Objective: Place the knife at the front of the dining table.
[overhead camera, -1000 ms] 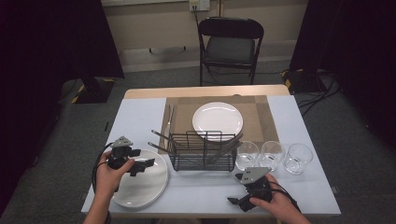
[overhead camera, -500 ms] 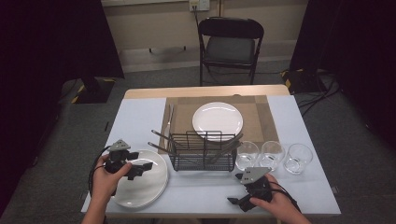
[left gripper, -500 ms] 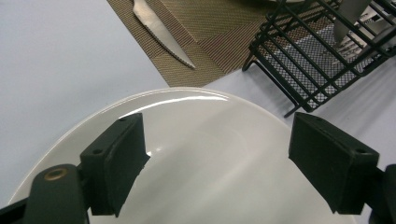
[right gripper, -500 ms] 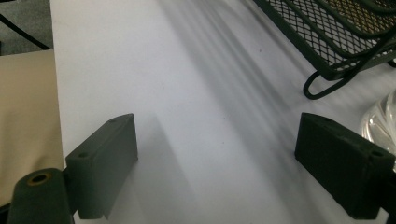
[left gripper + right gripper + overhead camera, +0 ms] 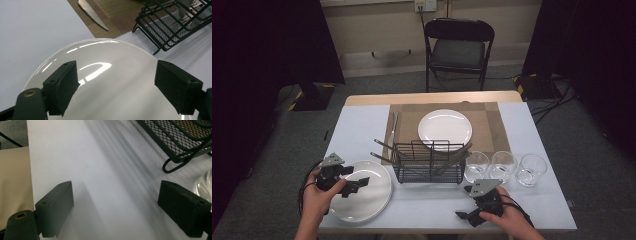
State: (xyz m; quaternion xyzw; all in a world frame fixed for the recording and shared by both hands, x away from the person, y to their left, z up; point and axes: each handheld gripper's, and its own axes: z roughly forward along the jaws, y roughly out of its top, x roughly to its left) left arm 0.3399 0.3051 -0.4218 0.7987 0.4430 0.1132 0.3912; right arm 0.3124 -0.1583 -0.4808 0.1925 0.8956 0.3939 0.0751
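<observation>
Left hand [image 5: 319, 192] comes in at the desk's near left corner, wrist bent inward, gripping the left tool [image 5: 354, 182] with its jaws spread wide and aimed toward the middle of the desk. In the left gripper view both black pads [image 5: 62, 86] stand far apart. Right hand [image 5: 504, 217] sits low at the near edge, right of centre, holding the right tool [image 5: 464, 205] pointed left along that edge, jaws spread wide too, pads [image 5: 56, 206] well apart.
</observation>
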